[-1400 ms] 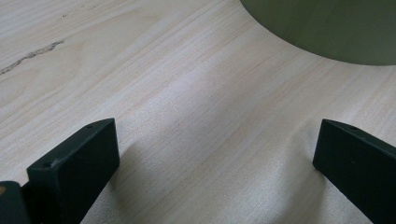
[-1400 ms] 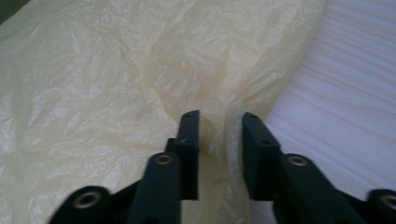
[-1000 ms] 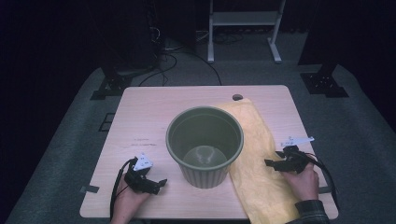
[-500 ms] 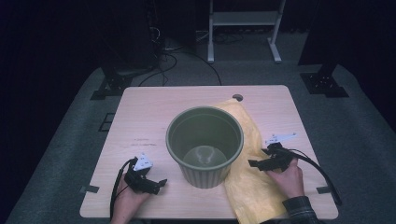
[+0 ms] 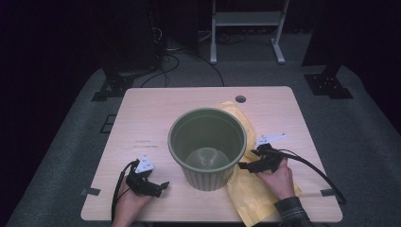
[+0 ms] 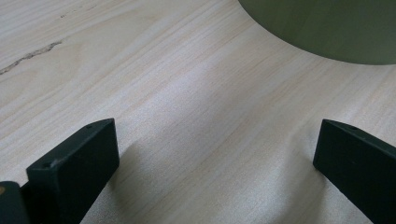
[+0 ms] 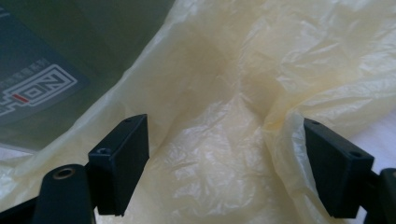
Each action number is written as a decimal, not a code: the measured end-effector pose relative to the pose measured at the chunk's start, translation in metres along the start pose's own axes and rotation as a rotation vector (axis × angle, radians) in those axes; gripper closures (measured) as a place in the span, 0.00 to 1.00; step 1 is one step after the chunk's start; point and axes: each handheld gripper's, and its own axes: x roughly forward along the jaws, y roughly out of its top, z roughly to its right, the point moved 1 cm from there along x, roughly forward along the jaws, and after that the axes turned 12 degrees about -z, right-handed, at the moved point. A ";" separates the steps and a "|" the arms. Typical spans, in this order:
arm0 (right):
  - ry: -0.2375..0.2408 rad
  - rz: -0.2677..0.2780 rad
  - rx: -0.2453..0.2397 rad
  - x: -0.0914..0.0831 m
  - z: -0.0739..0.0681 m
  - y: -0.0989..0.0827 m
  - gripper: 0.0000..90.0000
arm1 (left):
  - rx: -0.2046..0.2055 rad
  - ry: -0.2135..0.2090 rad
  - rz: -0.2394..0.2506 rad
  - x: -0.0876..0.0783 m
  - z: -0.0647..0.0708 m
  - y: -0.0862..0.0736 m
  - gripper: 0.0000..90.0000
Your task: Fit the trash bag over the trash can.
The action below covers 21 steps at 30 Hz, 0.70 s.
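Yellow bag (image 7: 224,154) lies crumpled between the spread right gripper (image 7: 226,168) jaws (just opening).

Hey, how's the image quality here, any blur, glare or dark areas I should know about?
High view: the light wooden table is evenly lit, the room beyond nearly black, and a soft highlight sits inside the olive green plastic bin. Left gripper view: wood grain sharp, the open left claw throwing soft shadows. Right gripper view: the thin yellow plastic bag glows pale, slightly soft up close.
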 end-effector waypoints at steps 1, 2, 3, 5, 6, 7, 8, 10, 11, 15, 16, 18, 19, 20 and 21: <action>-0.002 -0.004 -0.003 0.002 -0.002 0.001 0.22 | -0.001 0.000 0.000 0.000 0.000 0.000 0.00; -0.006 -0.010 -0.010 0.005 -0.004 0.002 0.22 | 0.000 0.000 0.000 0.000 0.000 0.000 0.00; -0.011 -0.014 -0.016 0.008 -0.005 0.002 0.22 | -0.001 0.000 0.000 0.000 0.000 0.000 0.00; -0.031 -0.025 -0.030 0.012 -0.009 0.003 0.21 | 0.000 0.000 0.000 0.000 0.000 0.000 0.00; -0.044 -0.029 -0.033 0.013 -0.010 0.003 0.21 | -0.001 0.000 0.000 0.000 0.000 0.000 0.00; -0.049 -0.032 -0.036 0.015 -0.011 0.003 0.21 | 0.000 0.000 0.000 0.000 0.000 0.000 0.00; -0.058 -0.031 -0.042 0.017 -0.013 0.003 0.21 | 0.000 0.000 0.000 0.000 0.000 0.000 0.00; -0.086 -0.032 -0.061 0.018 -0.016 0.002 0.22 | 0.000 0.000 0.000 0.000 0.000 0.000 0.00; -0.121 -0.039 -0.081 0.019 -0.019 0.002 0.24 | 0.000 0.000 0.000 0.000 0.000 0.000 0.00; -0.190 -0.045 -0.111 0.020 -0.026 0.001 0.33 | 0.000 0.000 0.000 0.000 0.000 0.000 0.00; -0.187 -0.045 -0.114 0.020 -0.027 0.001 0.41 | 0.000 0.000 0.000 0.000 0.000 0.000 0.00; -0.176 -0.047 -0.130 0.016 -0.028 0.000 0.64 | 0.000 0.000 0.000 0.000 0.000 0.000 0.00; -0.166 -0.049 -0.140 0.016 -0.029 -0.001 0.73 | 0.000 0.000 0.000 0.000 0.000 0.000 0.00; -0.158 -0.051 -0.148 0.015 -0.030 -0.001 0.80 | 0.000 0.000 0.000 0.000 0.000 0.000 0.00; -0.150 -0.054 -0.158 0.014 -0.030 -0.002 0.89 | 0.000 0.000 0.000 0.000 0.000 0.000 0.00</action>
